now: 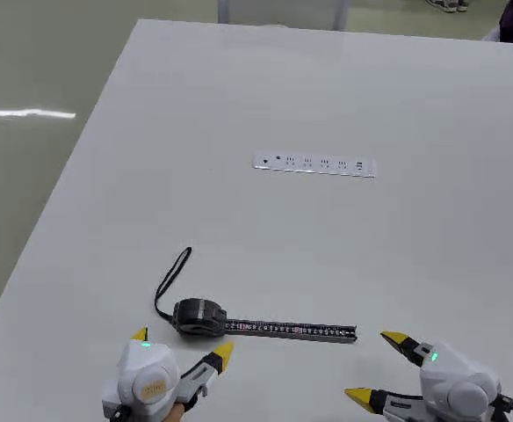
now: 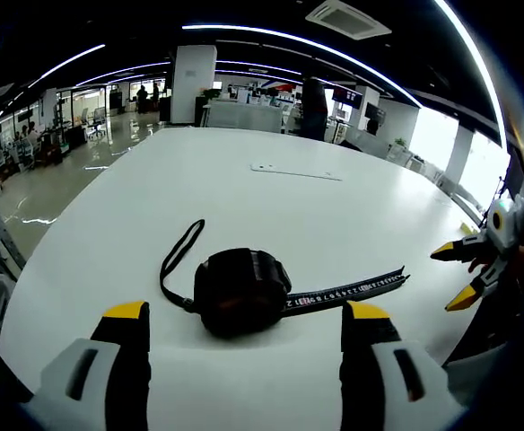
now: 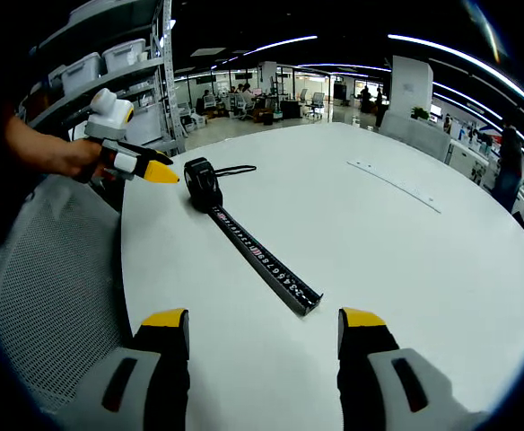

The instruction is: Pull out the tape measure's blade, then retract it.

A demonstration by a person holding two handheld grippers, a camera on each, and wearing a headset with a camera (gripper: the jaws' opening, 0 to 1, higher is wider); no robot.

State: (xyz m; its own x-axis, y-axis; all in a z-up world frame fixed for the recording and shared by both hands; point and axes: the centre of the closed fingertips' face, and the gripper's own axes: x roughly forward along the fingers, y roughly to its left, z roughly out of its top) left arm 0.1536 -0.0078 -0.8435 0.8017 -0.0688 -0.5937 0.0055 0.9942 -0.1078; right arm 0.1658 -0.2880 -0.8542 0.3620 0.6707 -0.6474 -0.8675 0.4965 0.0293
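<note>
Left tongs (image 1: 182, 343) spread, holding nothing, just short of the tape measure (image 1: 200, 316). Case sits near the front edge of the white worktop (image 1: 327, 88), wrist strap (image 1: 170, 277) looped off behind it. Blade (image 1: 292, 330) already out, lying flat and running right from the case. Right tongs (image 1: 376, 366) spread too, empty, near the blade's hook end, not touching. Pull-out looks done; retract still left. Count: one tape measure, one blade, one strap, one power strip (image 1: 314, 164) further back, two tongs.

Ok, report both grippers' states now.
Left gripper: open, empty, near the tape measure.
Right gripper: open, empty.
</note>
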